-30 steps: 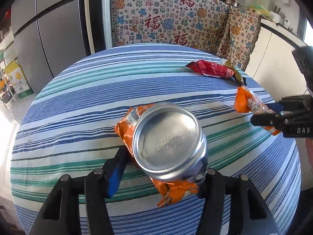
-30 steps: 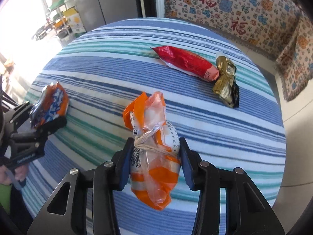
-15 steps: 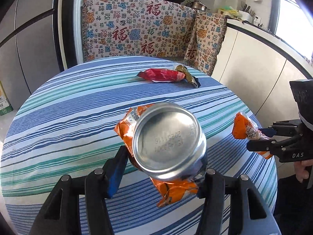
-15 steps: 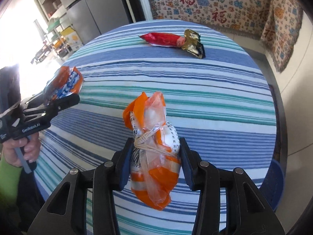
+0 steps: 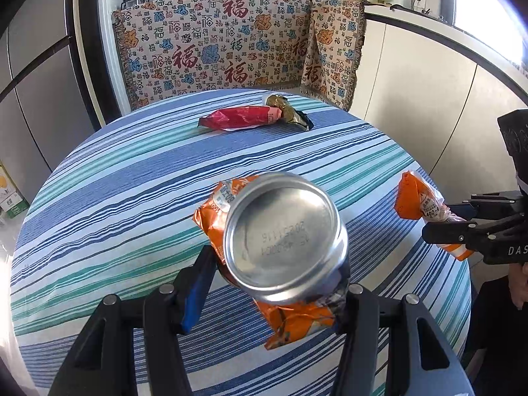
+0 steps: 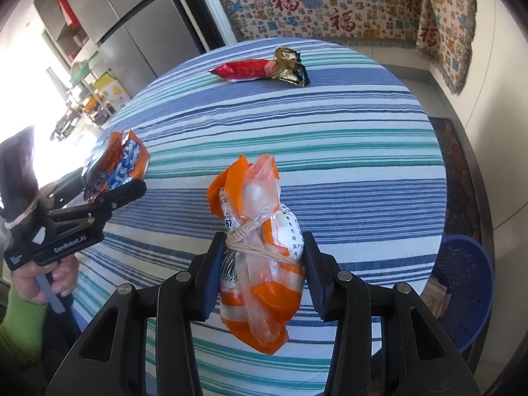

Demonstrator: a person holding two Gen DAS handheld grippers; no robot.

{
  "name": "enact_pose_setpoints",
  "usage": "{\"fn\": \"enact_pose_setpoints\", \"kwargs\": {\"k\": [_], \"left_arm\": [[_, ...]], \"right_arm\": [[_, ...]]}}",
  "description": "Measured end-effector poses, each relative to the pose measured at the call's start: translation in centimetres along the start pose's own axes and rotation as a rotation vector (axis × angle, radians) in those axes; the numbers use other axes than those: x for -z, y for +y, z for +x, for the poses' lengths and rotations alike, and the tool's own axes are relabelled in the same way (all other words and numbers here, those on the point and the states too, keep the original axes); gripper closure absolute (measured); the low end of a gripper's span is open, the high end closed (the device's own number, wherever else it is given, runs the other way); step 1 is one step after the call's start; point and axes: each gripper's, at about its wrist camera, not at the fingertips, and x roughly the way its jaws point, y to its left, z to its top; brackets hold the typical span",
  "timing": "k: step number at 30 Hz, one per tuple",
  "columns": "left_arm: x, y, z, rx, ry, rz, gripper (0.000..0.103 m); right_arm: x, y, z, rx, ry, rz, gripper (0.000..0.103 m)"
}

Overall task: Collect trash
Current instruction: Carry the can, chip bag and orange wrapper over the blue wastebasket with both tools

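Two wrappers (image 5: 254,117) lie across the table (image 5: 99,198); left tongs (image 5: 274,283) clamp a can, right tongs (image 6: 260,264) a bag.

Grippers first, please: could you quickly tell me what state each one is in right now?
Left gripper: closed on a silver can and an orange wrapper.
Right gripper: closed on an orange-and-clear plastic bag.

- Left black plastic tongs (image 5: 274,292): blue pads, round silver screws on the arms, white "GenRobot.AI" lettering on the body.
- Right black plastic tongs (image 6: 260,277): blue pads, silver screws, white "DAS" lettering.
- Lime-green sleeve (image 6: 19,326) behind the left tongs.
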Motion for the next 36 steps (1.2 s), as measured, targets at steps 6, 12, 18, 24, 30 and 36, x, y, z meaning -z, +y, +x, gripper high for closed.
{"fn": "enact_pose_setpoints", "kwargs": {"k": [6,12,18,24,30,36], "left_arm": [[0.0,-0.6,0.3,-0.002,0.001,0.020,0.045],[0.3,-1.0,0.6,0.008,0.009,0.027,0.045],[0.3,-1.4,0.7,0.044,0.009,0.020,0.045],[0.4,-2.8,0.3,0.087,-0.001,0.019,0.045],[-1.0,-8.4,-0.5,0.201,-0.006,0.062,0.045],[-4.3,-16.2,-0.1,0.375,0.002,0.078,0.045]], "right_arm": [[0.1,0.0,-0.2,0.008,-0.018,0.012,0.057],[0.5,-0.7,-0.2,0.006,-0.023,0.034,0.057],[1.3,-2.6,-1.0,0.005,-0.042,0.086,0.057],[2.4,-6.1,-4.7,0.032,-0.109,0.144,0.057],[5.1,-14.2,-9.0,0.156,-0.134,0.252,0.057],[7.6,-22.4,-11.5,0.272,-0.085,0.348,0.057]]}}
